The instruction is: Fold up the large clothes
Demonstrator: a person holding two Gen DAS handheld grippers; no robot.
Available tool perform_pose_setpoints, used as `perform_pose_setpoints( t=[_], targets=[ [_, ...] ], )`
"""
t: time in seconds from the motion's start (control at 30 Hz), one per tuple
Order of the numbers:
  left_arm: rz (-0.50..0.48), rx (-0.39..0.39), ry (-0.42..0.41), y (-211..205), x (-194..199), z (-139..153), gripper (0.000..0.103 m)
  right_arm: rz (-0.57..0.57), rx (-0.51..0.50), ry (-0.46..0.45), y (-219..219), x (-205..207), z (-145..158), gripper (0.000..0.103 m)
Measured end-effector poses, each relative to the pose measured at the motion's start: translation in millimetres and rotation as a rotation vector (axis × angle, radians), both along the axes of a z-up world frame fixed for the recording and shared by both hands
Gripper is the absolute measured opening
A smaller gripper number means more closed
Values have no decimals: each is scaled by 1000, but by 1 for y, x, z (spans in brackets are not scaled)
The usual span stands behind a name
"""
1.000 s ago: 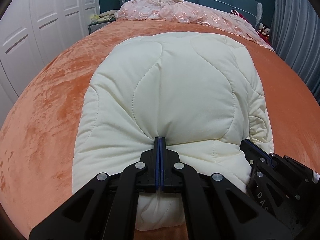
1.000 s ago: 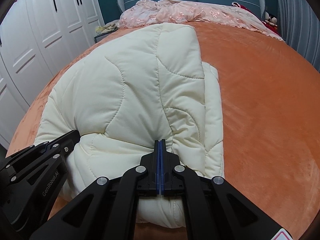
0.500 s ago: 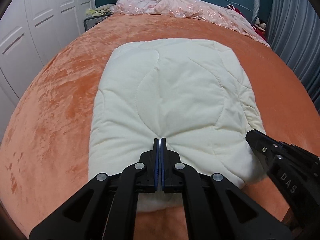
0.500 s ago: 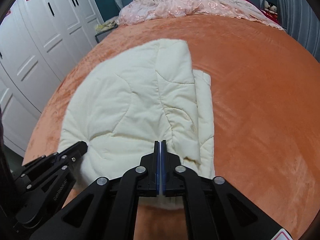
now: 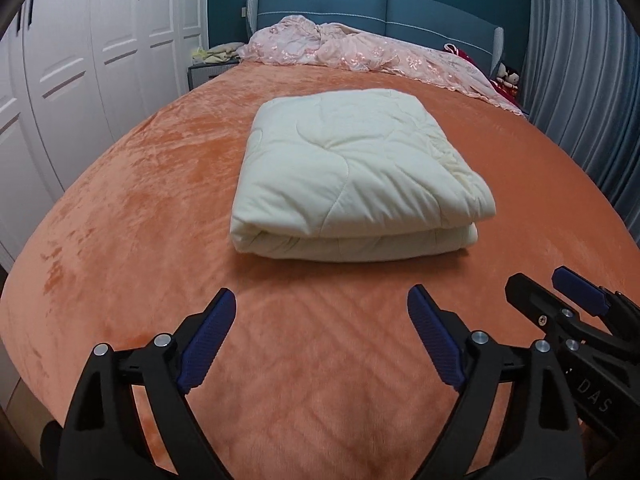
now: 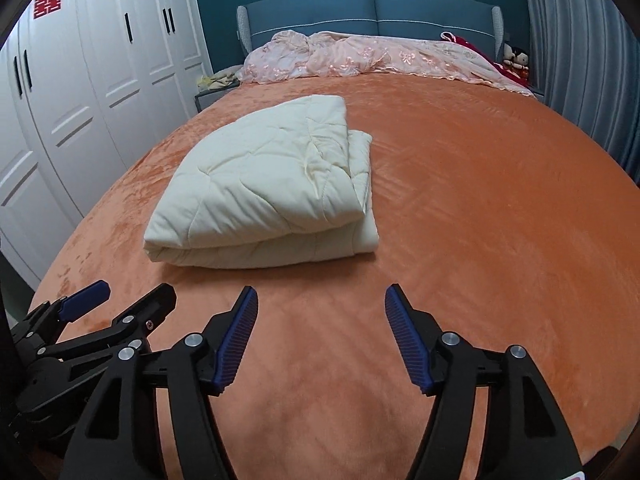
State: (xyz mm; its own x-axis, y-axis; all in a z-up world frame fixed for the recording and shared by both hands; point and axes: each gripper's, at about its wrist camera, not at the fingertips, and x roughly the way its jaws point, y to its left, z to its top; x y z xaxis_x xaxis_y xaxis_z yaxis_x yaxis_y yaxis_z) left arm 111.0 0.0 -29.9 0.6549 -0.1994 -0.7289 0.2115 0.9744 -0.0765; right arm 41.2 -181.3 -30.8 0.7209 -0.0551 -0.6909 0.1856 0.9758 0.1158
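Note:
A cream quilted comforter (image 5: pixel 352 168) (image 6: pixel 260 184) lies folded in a thick stack on the orange bed cover (image 5: pixel 140 200) (image 6: pixel 480 200). My left gripper (image 5: pixel 320 296) hovers over bare cover short of the stack's near edge, its jaws opening with nothing between them. My right gripper (image 6: pixel 322 292) is level with it and to its right, jaws also opening and empty. In each wrist view the other gripper shows at the edge: the right gripper (image 5: pixel 538 280) and the left gripper (image 6: pixel 136 290).
Pink embroidered bedding (image 5: pixel 360 48) is bunched against the blue headboard (image 5: pixel 380 12). White wardrobe doors (image 5: pixel 80 60) line the left side, a grey curtain (image 5: pixel 580 80) the right. A small nightstand (image 5: pixel 208 70) stands by the bed's far left corner.
Both grippers were shut on the comforter's near edge. They have let go, opened wide and drawn back from it. The comforter has settled flat into its folded stack.

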Motion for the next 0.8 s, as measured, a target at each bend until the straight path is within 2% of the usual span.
perform_pose_setpoints(
  t=[0.2,0.6,0.8],
  targets=[
    [17,15,18,4,-15,-23,85,-20,-28,11,3,-22,-20,75],
    [13,44,81,9,-23,-67,85,-26,-30,80,9,-24,-64,76],
    [30,29,86,15,-23,-66,85,-32,-14,77,11,-22,-63,76]
  ],
)
